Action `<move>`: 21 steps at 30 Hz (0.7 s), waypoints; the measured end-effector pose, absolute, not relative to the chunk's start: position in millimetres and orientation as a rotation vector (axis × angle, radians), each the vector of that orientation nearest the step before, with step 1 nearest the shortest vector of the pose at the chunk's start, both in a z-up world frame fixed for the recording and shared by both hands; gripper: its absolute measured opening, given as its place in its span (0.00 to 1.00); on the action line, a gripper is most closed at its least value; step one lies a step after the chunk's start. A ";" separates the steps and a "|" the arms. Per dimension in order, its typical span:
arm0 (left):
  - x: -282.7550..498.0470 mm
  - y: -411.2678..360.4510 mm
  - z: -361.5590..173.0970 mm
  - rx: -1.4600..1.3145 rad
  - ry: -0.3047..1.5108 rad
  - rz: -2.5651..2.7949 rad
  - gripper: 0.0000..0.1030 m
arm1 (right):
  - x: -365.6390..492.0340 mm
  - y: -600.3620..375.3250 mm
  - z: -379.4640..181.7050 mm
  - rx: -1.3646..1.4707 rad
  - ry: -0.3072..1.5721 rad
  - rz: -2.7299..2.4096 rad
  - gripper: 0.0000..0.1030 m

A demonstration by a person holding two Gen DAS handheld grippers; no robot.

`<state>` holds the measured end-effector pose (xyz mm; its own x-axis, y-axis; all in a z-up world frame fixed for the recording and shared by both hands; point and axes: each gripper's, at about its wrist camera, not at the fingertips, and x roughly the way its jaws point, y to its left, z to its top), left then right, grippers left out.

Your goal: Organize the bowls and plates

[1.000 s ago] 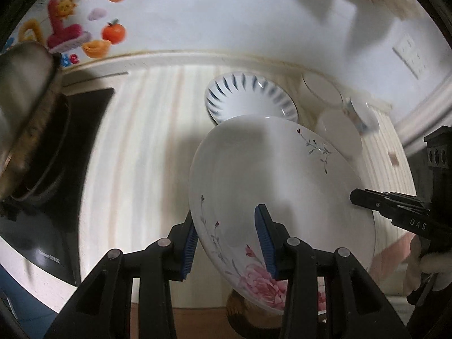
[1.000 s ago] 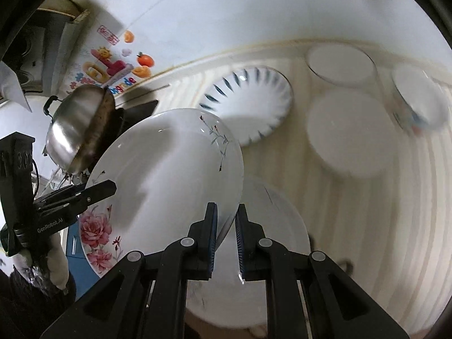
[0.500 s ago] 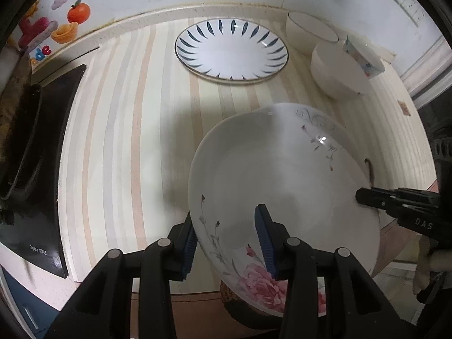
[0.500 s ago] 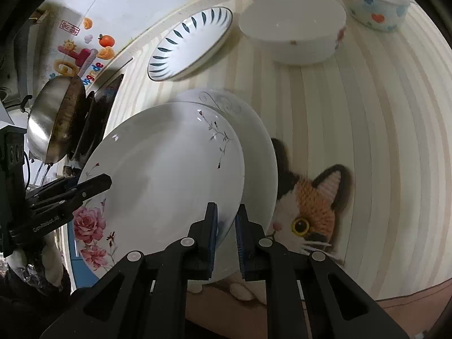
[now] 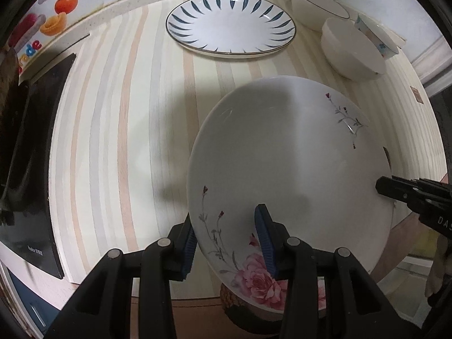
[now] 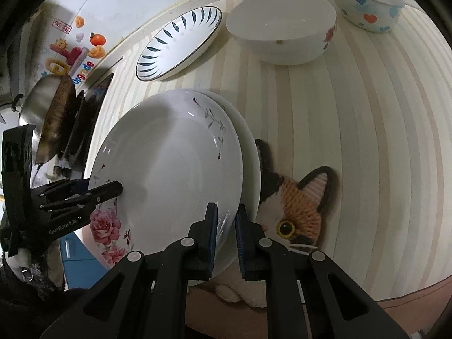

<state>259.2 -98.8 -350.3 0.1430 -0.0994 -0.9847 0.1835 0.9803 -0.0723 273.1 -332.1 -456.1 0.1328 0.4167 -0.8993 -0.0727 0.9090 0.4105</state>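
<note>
Rose-patterned plate [image 5: 291, 175]: gripped at opposite rims by left tool [image 5: 228, 243] and right tool [image 6: 226, 226], both clamped narrow; held over a second white plate [image 6: 248, 141] on the striped surface [image 5: 118, 141]. Beyond: blue-petal plate [image 5: 230, 26], white bowl [image 6: 282, 25], heart-print bowl [image 6: 367, 2]. Cat mat [image 6: 299, 203] beneath.

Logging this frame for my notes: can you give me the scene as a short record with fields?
held item: rose plate
left gripper: fingers on its rim
right gripper: fingers on the opposite rim
beneath it: white plate on cat mat
counter, far side: blue-petal plate, white bowl, heart bowl
</note>
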 end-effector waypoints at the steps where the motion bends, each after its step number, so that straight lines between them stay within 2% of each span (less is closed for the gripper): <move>1: 259.3 -98.1 -351.7 0.066 1.417 -0.202 0.36 | 273.7 -331.9 -456.3 0.297 1.400 0.359 0.14; 21: 255.9 -102.1 -376.0 0.076 1.471 -0.190 0.36 | 275.8 -333.0 -449.2 0.330 1.408 0.286 0.17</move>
<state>255.9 -102.1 -376.0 0.0880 -0.0809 -0.9928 0.1735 0.9827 -0.0647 275.8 -333.0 -449.2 0.1414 0.3867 -0.9113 0.0000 0.9205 0.3906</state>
